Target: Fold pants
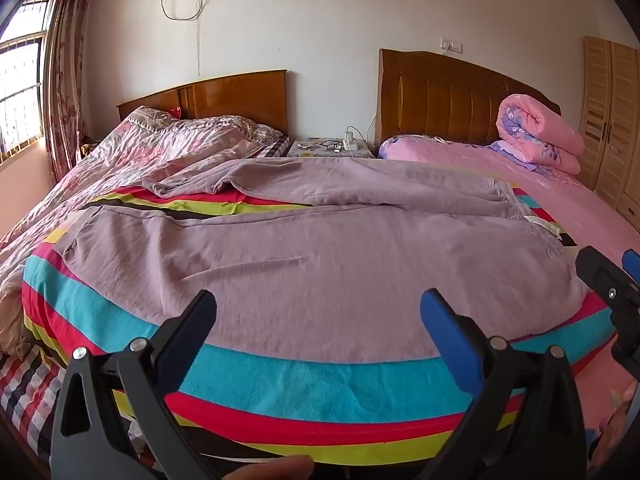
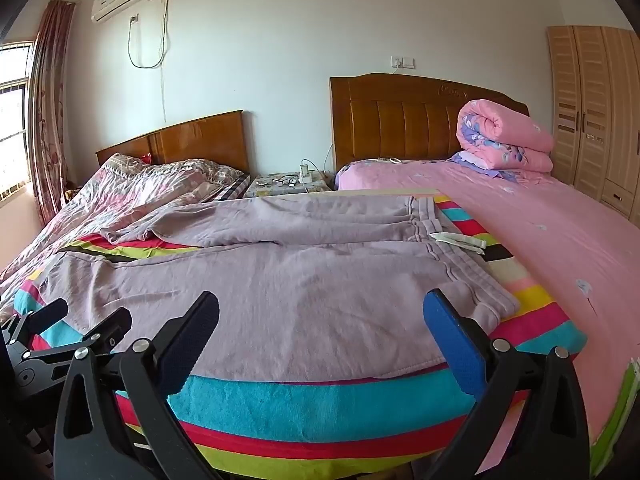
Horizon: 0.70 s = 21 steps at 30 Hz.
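Lilac pants (image 1: 304, 248) (image 2: 280, 276) lie spread flat on a striped towel (image 1: 320, 384) (image 2: 320, 396). Their waistband with a white drawstring (image 2: 460, 240) is at the right, and both legs run to the left, the far leg crumpled at its end. My left gripper (image 1: 320, 312) hovers open over the near leg, nothing between its fingers. My right gripper (image 2: 320, 312) is open too, just before the near hip and waistband corner. Each gripper shows at the edge of the other's view: the right one (image 1: 612, 280), the left one (image 2: 80, 320). A thumb shows at the bottom of the left view.
The towel covers a board bridging two beds. A pink sheet (image 2: 560, 240) with a rolled pink quilt (image 2: 504, 140) lies right, a patterned quilt (image 1: 140, 152) left. A nightstand (image 2: 288, 182) with a power strip stands between the headboards. A wardrobe (image 2: 592, 112) is far right.
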Tool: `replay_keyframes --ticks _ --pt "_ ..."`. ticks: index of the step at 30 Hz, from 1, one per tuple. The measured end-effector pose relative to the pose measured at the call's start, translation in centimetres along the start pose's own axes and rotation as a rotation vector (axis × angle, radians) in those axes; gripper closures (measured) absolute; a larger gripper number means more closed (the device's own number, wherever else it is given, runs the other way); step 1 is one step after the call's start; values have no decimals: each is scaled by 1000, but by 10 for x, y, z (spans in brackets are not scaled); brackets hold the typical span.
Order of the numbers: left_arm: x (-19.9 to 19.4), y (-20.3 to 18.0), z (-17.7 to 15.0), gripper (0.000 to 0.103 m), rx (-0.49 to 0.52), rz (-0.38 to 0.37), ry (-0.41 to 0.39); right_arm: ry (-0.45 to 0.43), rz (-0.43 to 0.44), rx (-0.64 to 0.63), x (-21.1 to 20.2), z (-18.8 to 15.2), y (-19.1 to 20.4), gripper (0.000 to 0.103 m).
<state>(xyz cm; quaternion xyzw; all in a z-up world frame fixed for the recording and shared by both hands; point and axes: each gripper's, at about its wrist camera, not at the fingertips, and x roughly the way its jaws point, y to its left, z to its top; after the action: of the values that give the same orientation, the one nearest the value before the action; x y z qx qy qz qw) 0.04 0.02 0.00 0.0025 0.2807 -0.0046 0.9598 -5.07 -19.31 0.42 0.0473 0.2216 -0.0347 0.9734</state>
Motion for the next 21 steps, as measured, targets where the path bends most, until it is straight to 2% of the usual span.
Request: replay_keyframes --ticks 21 --pt "2 4 -3 1 3 23 6 14 5 7 2 -1 -2 4"
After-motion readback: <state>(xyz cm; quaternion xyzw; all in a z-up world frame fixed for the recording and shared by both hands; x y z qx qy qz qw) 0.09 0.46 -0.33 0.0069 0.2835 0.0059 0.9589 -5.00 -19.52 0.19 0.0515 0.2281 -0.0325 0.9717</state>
